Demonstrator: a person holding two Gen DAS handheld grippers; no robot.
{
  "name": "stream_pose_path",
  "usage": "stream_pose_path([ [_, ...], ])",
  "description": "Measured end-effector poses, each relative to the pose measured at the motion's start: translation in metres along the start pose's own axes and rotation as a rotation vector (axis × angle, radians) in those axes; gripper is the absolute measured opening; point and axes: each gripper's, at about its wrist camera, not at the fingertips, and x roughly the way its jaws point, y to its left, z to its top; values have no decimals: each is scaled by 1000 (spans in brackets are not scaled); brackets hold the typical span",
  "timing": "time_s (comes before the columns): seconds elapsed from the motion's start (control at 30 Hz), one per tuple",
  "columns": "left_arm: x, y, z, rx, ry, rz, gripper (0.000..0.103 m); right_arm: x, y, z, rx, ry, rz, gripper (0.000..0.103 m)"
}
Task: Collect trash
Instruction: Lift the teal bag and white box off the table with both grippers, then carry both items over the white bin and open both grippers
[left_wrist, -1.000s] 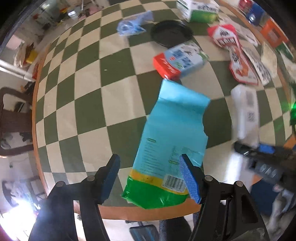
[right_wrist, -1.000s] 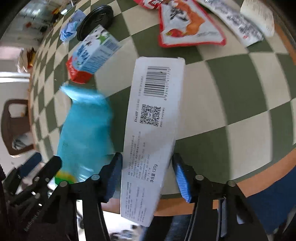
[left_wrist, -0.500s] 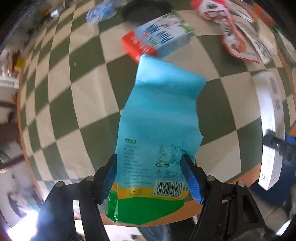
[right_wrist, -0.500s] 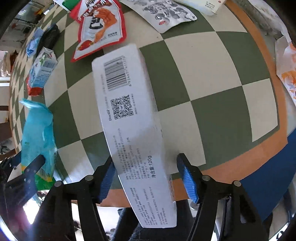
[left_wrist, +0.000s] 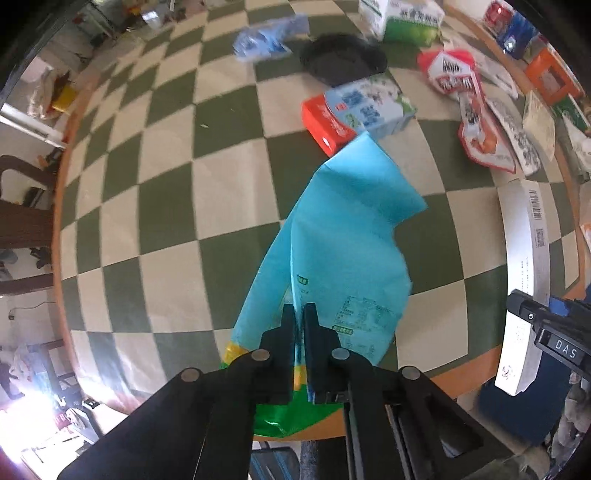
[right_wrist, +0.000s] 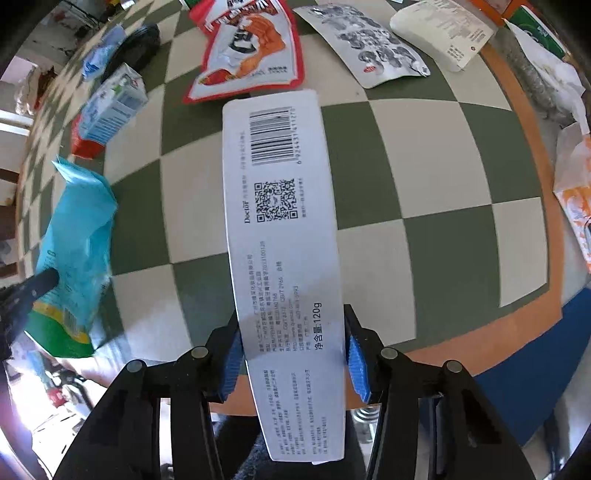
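My left gripper (left_wrist: 299, 314) is shut on a blue and green snack bag (left_wrist: 347, 236), pinching a fold of it near the table's front edge. The bag also shows at the left of the right wrist view (right_wrist: 77, 243). My right gripper (right_wrist: 291, 332) is shut on a long white carton (right_wrist: 284, 221) with a barcode and QR code; its pads (right_wrist: 232, 354) press both sides. The carton shows at the right of the left wrist view (left_wrist: 524, 266).
The green and cream checkered table (left_wrist: 166, 184) holds a red and blue milk carton (left_wrist: 354, 110), a black lid (left_wrist: 343, 59), a blue wrapper (left_wrist: 266, 37), a red snack bag (right_wrist: 247, 55), grey and white pouches (right_wrist: 373, 51), and boxes at the back.
My left gripper has shut on the blue bag, folding it. My right gripper has closed onto the white carton, which now points straight ahead.
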Motion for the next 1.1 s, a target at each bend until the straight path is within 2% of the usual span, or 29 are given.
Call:
stream_pose_path([
  [0.1, -19, 12, -7, -37, -45, 18, 2, -11, 8, -4, 1, -33, 36, 50],
  [0.3, -43, 32, -26, -101, -117, 7, 1, -40, 25, -5, -6, -72, 118, 50],
  [0.37, -53, 41, -37, -114, -148, 8, 1, -47, 33, -12, -15, -81, 141, 50],
  [0.47, -68, 52, -60, -122, -187, 4, 1, -55, 55, -3, -27, -103, 168, 50],
  [0.67, -73, 77, -132, -106, -216, -42, 1, -61, 97, -77, -42, -154, 225, 50],
  [0.77, -61, 87, -174, -89, -199, -77, 1, -56, 113, -133, -25, -153, 240, 50],
  [0.87, -37, 102, -212, -109, -144, -126, 1, -36, 126, -181, -9, -122, 244, 50],
  [1.0, 21, 116, -249, -164, -13, -201, 1, 14, 139, -244, 21, -23, 231, 50],
  [1.1, 80, 122, -263, -227, 82, -259, 2, 70, 142, -267, 45, 65, 216, 50],
])
